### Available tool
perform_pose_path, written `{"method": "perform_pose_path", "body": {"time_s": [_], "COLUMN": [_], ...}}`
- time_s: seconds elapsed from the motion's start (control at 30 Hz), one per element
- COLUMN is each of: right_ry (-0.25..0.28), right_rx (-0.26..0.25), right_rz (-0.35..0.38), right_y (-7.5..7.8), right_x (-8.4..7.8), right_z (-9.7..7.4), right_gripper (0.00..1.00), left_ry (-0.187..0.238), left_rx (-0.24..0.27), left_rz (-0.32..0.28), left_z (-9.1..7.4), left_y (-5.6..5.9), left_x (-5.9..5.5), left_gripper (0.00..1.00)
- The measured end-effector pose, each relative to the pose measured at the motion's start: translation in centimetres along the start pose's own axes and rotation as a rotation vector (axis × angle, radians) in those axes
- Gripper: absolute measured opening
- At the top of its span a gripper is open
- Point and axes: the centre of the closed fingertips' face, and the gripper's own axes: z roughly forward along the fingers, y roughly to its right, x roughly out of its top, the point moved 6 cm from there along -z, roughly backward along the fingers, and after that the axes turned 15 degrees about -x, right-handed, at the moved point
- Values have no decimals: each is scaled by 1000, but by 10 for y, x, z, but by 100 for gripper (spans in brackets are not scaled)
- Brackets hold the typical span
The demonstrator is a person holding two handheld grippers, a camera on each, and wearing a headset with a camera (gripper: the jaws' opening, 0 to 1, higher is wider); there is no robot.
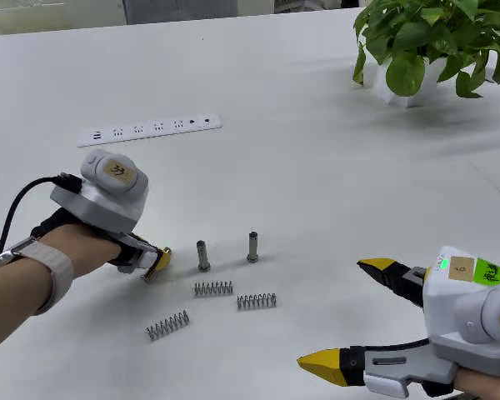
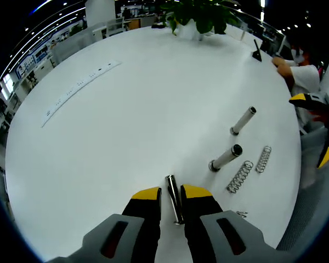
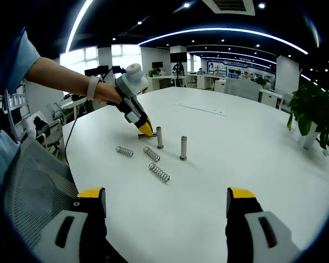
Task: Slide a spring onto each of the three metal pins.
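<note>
Grey pins (image 1: 202, 255), silver springs (image 1: 213, 288), white table (image 1: 317, 150) (plain)

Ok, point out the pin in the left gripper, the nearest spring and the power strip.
pin (image 2: 174, 200): left gripper view, mid-shaft, between the jaws.
nearest spring (image 1: 167, 325): head view, middle coils.
power strip (image 1: 148, 130): head view, middle of its top.
</note>
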Motion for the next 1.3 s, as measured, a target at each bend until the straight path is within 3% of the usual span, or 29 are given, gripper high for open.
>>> {"method": "perform_pose_path", "body": {"time_s": [0.17,0.3,0.63,0.87,0.97,1.13,1.3], "right_ry": [2,4,12,2,0,5,2], "right_rx": [-7,-13,-20,-12,-10,-11,-10], "right_rz": [5,9,16,19,20,27,29], "right_y": [2,4,3,-1,-2,-3,-3], "right_x": [0,-1,-2,-6,-6,-5,-6], "right_z": [-2,-3,-4,-4,-4,-5,-4], "right_gripper": [92,92,91,91,91,91,91], "left_ry": [-28,-27,-70,-114,-128,-103,-68], "left_rx": [4,25,74,107,109,101,92], "left_rz": [-2,6,26,57,57,61,53], "left_z": [8,11,15,16,15,12,11], "left_y": [-2,-5,-8,-6,4,9,1], "left_x": [1,2,4,7,5,2,1], "left_gripper": [14,13,10,10,9,8,8]}}
